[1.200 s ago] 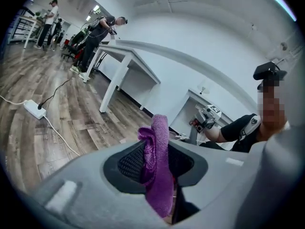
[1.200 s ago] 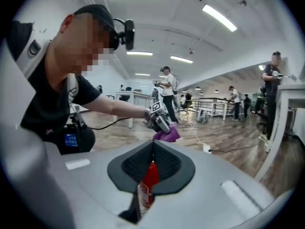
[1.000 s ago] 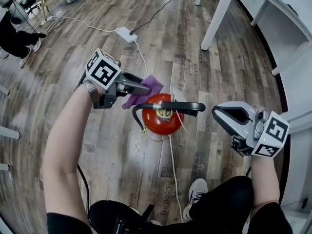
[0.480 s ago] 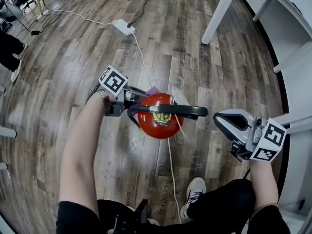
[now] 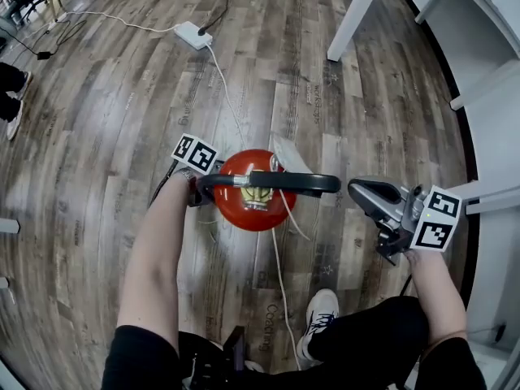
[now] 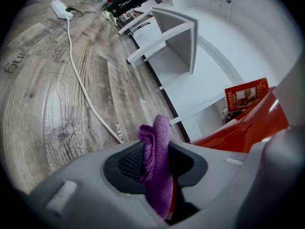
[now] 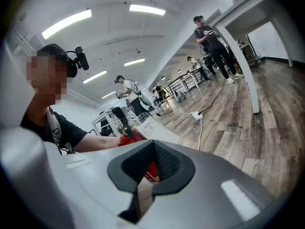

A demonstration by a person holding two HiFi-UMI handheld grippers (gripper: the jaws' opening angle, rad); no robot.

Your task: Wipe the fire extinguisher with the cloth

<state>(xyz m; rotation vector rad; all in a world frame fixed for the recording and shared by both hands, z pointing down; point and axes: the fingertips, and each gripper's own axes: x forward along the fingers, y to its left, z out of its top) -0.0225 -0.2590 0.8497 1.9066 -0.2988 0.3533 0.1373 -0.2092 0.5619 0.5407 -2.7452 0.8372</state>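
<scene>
1. We see the fire extinguisher [image 5: 252, 197] standing upright on the wooden floor [image 5: 122, 96], straight below the head view. It sits between our two arms. It is a sealed red cylinder, so its inside does not show.
2. Its black handle [image 5: 268, 183] runs across the top and points toward our right side.
3. Our left hand-held gripper [image 6: 158, 175] is clamped on the purple cloth [image 6: 161, 132]. The cloth is bunched between the pads and sticks up past the jaw tips.
4. In the left gripper view the extinguisher's red body fills the space just right of the jaws. We cannot tell whether the cloth touches it.
5. In the head view this gripper is low at the extinguisher's left flank. It is mostly hidden behind the cylinder, and only its marker cube [image 5: 195, 153] is clear.
6. Our right hand-held gripper [image 5: 356, 189] has its jaws together with nothing in them. It is held to the right of the extinguisher, near the handle's end but apart from it.
7. In the right gripper view the extinguisher shows beyond the closed jaws.
8. A white cable [image 5: 223, 88] runs from a power strip [image 5: 188, 32] down past the extinguisher.
9. A white table leg [image 5: 353, 19] stands at the upper right, and our shoe [image 5: 318, 311] rests on the floor below.
</scene>
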